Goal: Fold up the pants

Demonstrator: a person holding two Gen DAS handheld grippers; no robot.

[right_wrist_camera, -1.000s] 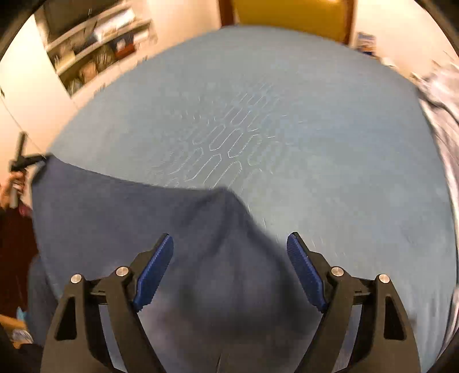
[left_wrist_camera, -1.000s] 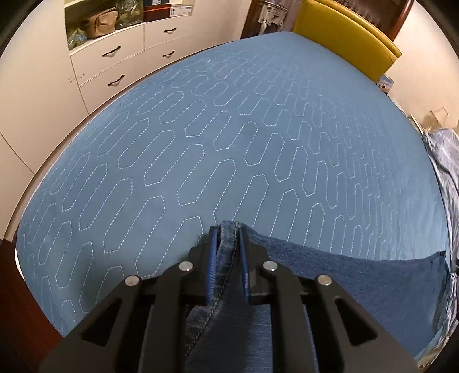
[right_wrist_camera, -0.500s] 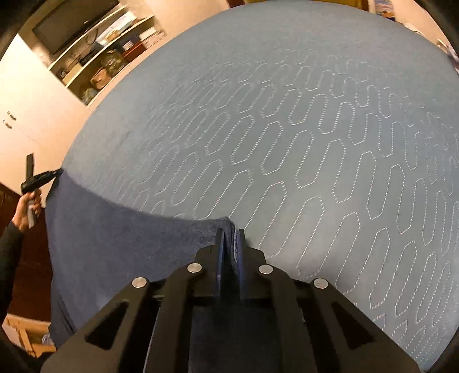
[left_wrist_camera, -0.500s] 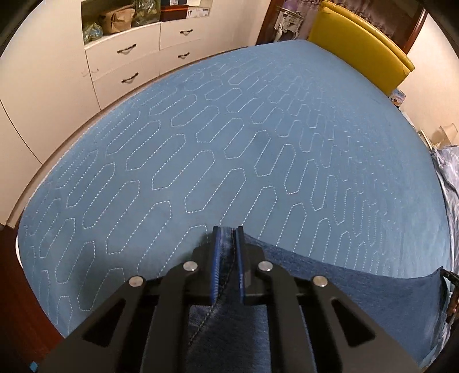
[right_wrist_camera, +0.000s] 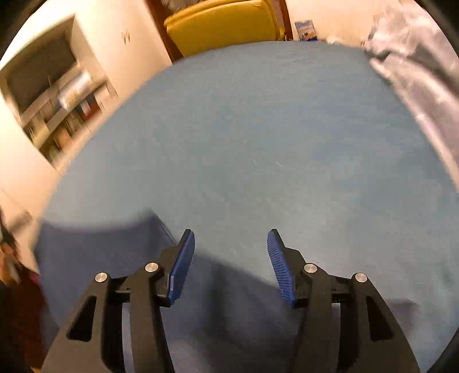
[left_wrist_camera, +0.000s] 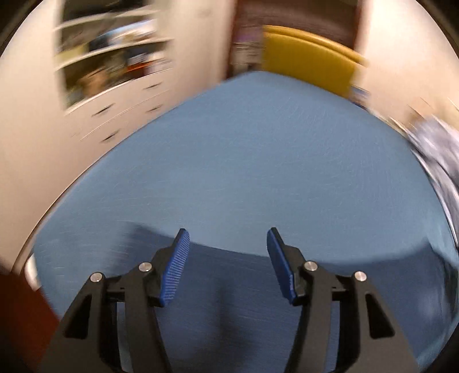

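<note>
Both sets of jaws have just sprung apart: the left gripper (left_wrist_camera: 228, 244) and right gripper (right_wrist_camera: 231, 245) stand wide with nothing pinched, hovering over the pants (left_wrist_camera: 229, 287). The denim lies flat at the near edge of the blue bedspread (left_wrist_camera: 243, 157), the yellow headboard (right_wrist_camera: 221, 25) blurred beyond.

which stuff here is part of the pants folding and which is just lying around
Part of the job:
- pants, dark denim lying on the bed
- bed, the work surface
- left hand-held gripper and right hand-held gripper, both open with nothing pinched, jaws just opened

Just lying about:
- grey bedding
- yellow headboard
- shelves
- drawers
</note>
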